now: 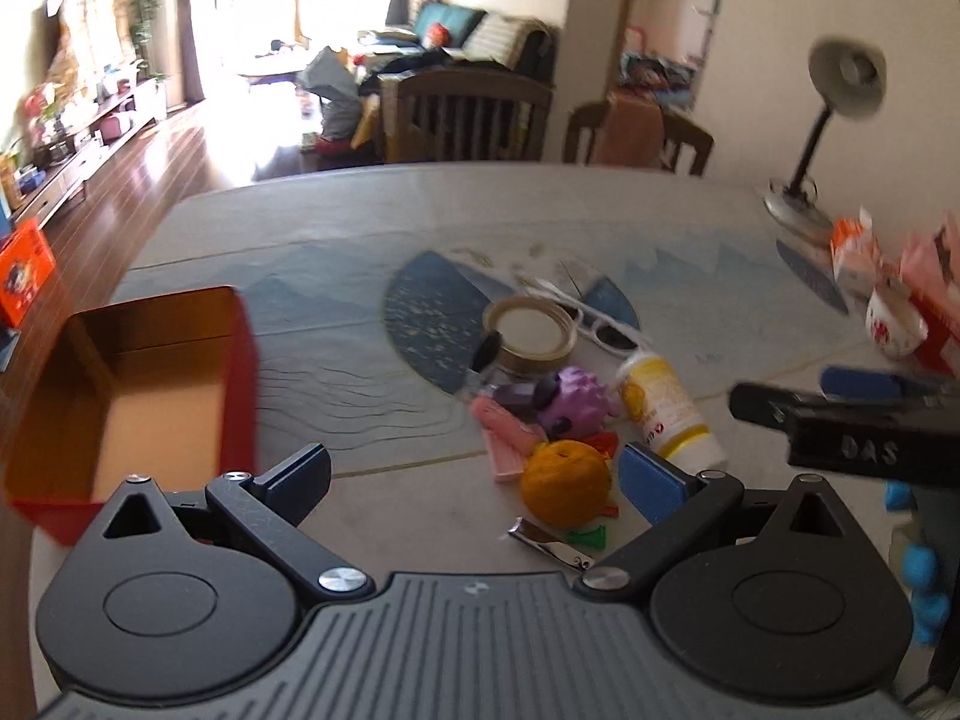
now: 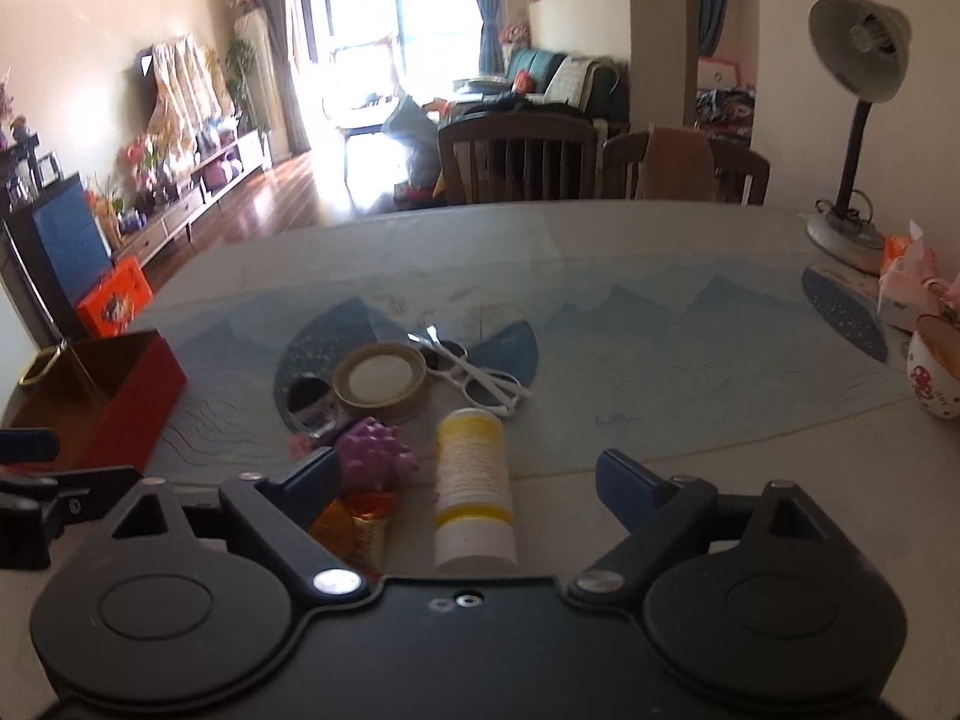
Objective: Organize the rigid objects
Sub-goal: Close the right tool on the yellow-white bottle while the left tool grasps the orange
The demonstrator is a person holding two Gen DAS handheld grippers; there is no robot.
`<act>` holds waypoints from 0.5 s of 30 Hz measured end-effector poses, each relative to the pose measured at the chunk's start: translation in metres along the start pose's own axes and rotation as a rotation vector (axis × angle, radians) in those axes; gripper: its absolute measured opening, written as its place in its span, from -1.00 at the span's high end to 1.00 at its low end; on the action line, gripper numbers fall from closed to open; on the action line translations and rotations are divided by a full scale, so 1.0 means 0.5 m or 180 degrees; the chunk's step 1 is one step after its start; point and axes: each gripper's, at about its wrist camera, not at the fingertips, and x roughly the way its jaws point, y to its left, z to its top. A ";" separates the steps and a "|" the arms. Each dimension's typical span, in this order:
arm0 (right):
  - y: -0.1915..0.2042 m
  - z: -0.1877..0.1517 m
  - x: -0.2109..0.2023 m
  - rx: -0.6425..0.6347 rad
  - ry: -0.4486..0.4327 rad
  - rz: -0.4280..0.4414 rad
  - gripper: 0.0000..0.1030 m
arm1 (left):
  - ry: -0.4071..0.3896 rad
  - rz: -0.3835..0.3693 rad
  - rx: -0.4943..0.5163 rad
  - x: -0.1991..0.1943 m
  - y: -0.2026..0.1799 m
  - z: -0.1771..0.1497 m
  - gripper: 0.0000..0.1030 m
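Observation:
A pile of small objects lies mid-table: a tape roll [image 1: 528,330], white sunglasses [image 1: 606,330], a purple spiky toy [image 1: 576,399], a white-and-yellow bottle [image 1: 666,408], an orange [image 1: 564,480], a pink piece [image 1: 510,438] and a nail clipper [image 1: 549,543]. My left gripper [image 1: 474,474] is open just short of the orange, nothing between its fingers. My right gripper [image 2: 471,477] is open, and the bottle [image 2: 474,480] lies lengthwise between its fingers with gaps on both sides. The open red box [image 1: 243,372] stands left of the pile with nothing visible inside.
A desk lamp [image 2: 852,120], a tissue pack [image 2: 906,276] and a patterned mug [image 2: 936,372] crowd the table's right side. Two wooden chairs [image 2: 516,162] stand behind the far edge. The right gripper's black body [image 1: 840,420] reaches in right of the pile.

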 end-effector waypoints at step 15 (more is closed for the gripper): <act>-0.052 0.005 0.158 -0.0314 0.0804 0.0438 -0.47 | 0.0438 0.0111 0.0136 0.146 -0.070 -0.021 -0.99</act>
